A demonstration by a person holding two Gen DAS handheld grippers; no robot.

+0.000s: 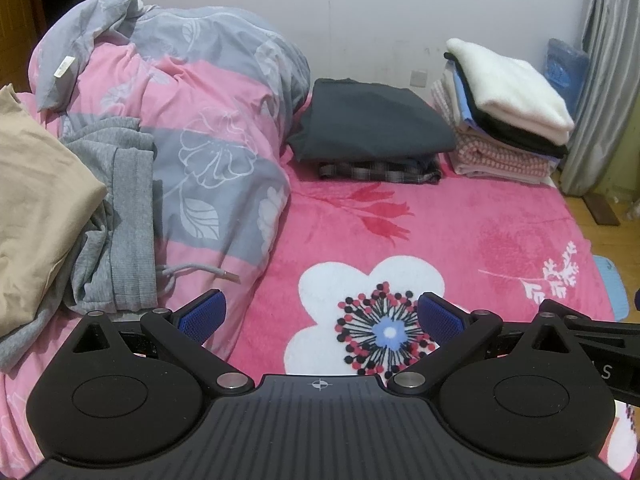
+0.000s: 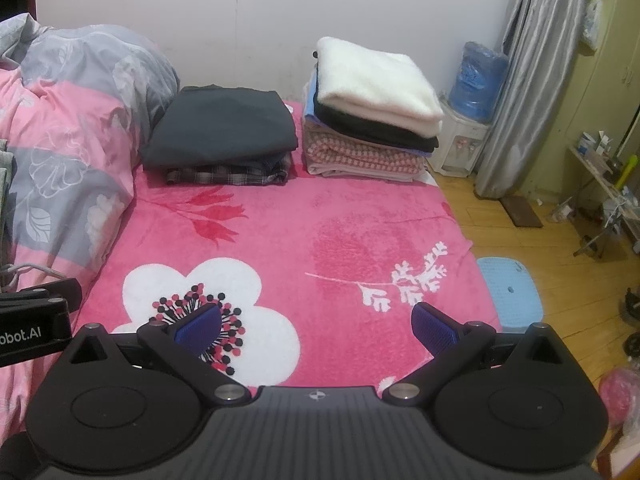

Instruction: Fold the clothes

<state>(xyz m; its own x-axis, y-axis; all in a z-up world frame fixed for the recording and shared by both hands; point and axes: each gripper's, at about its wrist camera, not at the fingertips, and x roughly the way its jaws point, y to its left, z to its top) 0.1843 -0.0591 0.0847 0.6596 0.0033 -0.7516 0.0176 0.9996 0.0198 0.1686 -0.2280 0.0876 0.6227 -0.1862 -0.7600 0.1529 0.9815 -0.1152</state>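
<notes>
pink blanket (image 2: 320, 220), white wall (image 2: 260, 8) (folded stacks)

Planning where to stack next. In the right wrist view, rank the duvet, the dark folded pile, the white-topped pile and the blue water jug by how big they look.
1. Duvet, though cut off by the frame.
2. and 3. Dark folded pile and white-topped pile look about alike; not ranked.
4. Blue water jug, smallest, but it stands farther back.

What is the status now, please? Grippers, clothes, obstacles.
Left gripper open, empty. Right gripper open, empty. Unfolded grey garment on quilt, untouched. Pink blanket between grippers and folded stacks bare.
</notes>
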